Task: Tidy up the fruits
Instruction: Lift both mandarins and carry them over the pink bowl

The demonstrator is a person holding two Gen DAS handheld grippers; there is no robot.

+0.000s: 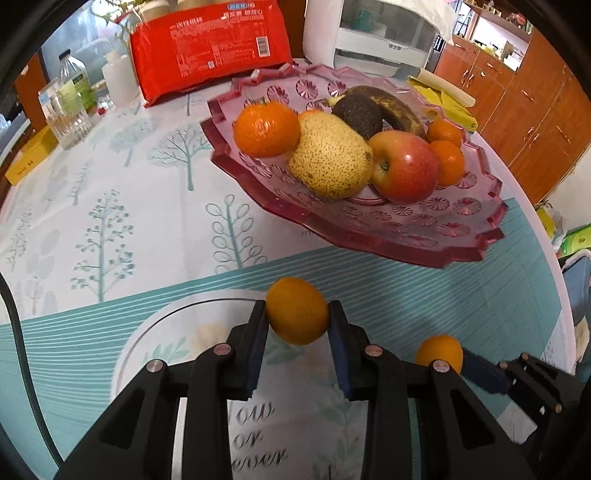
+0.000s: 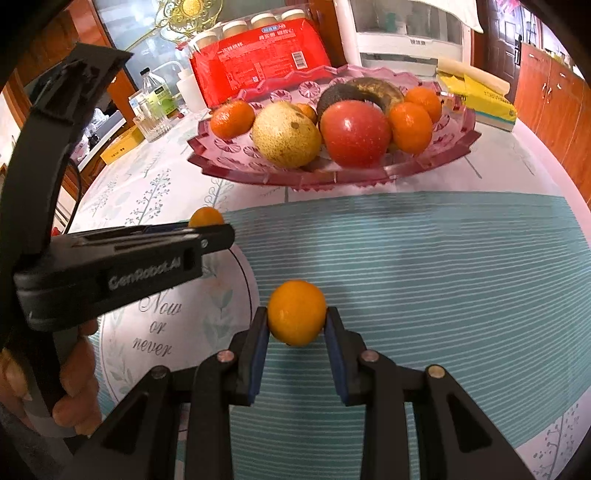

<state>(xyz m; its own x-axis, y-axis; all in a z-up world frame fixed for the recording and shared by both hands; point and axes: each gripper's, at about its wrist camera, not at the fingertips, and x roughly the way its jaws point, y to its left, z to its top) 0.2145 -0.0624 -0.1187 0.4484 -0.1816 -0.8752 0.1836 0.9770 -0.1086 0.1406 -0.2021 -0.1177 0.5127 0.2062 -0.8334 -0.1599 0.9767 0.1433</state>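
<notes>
My left gripper (image 1: 297, 314) is shut on a small orange (image 1: 297, 316), held just above a round white mat (image 1: 207, 332) on the table. In the right wrist view my right gripper (image 2: 296, 317) is shut on a second small orange (image 2: 296, 312) over the teal striped cloth (image 2: 424, 258). Each view catches the other gripper: the right one with its orange (image 1: 441, 352) at the lower right, the left one (image 2: 218, 236) with its orange (image 2: 205, 217) at the left. Beyond both stands a pink glass fruit dish (image 1: 369, 229) holding tangerines (image 1: 266, 129), a speckled pear (image 1: 330, 155), an apple (image 1: 404, 170) and a dark banana (image 1: 384, 99).
Behind the dish lie a red package (image 1: 210, 48), a white appliance (image 1: 380, 33) and a yellow book (image 2: 484, 99). Glass bottles and a tumbler (image 1: 70, 107) stand at the far left, beside a yellow box (image 1: 31, 155). A person's hand (image 2: 70, 384) grips the left tool's handle.
</notes>
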